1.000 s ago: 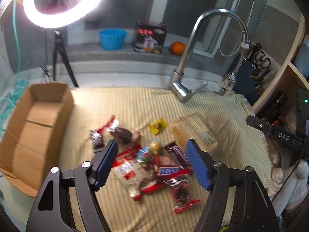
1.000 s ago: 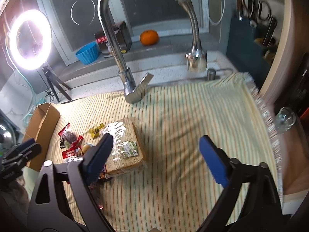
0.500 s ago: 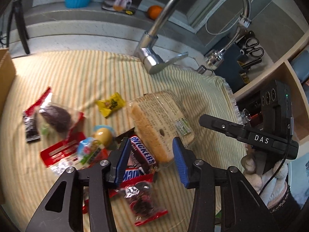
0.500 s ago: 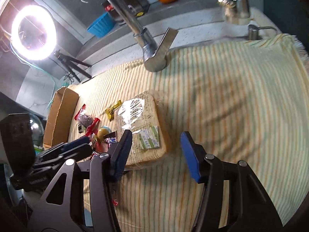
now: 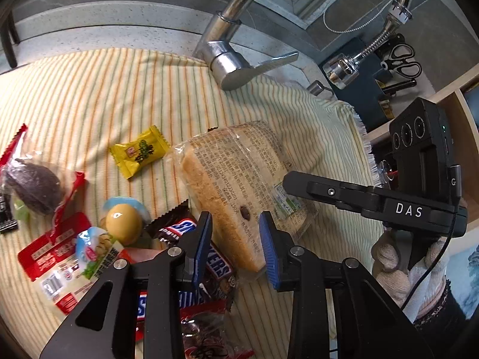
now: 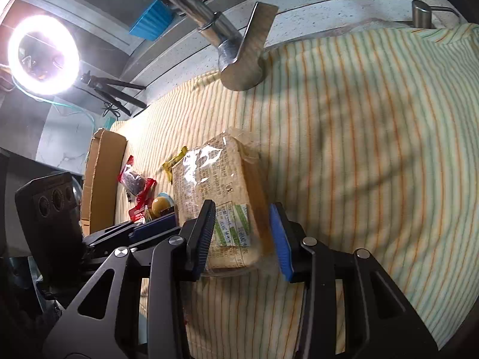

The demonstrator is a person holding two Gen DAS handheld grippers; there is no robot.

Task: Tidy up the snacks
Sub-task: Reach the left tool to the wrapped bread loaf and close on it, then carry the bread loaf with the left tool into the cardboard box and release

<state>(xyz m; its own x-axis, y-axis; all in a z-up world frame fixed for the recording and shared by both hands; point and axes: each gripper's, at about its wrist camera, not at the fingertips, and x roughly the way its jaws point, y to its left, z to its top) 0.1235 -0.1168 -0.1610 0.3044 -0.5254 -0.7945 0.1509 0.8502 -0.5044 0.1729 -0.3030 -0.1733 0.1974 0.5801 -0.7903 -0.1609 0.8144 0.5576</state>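
Note:
A wrapped loaf of sliced bread (image 5: 236,173) lies on the striped cloth (image 5: 89,89). My left gripper (image 5: 236,248) straddles its near end, jaws closing, blue pads just beside the wrapper on both sides. My right gripper (image 6: 243,236) straddles the labelled end of the same loaf (image 6: 215,179), jaws closing too, pads close to its sides. Left of the loaf lie a yellow candy (image 5: 139,151), Snickers bars (image 5: 215,264), a yellow egg-shaped sweet (image 5: 123,223) and a dark snack in a red wrapper (image 5: 33,187).
An open cardboard box (image 6: 101,179) stands at the cloth's left edge. A chrome faucet (image 5: 230,62) rises behind the loaf. A ring light (image 6: 43,55) on a tripod glares at the far left. A gloved hand (image 5: 392,269) holds the right gripper's handle.
Both grippers have sunk and tilted down toward the loaf, and their jaws have narrowed from wide to close around it. The cardboard box has slid out of the left wrist view.

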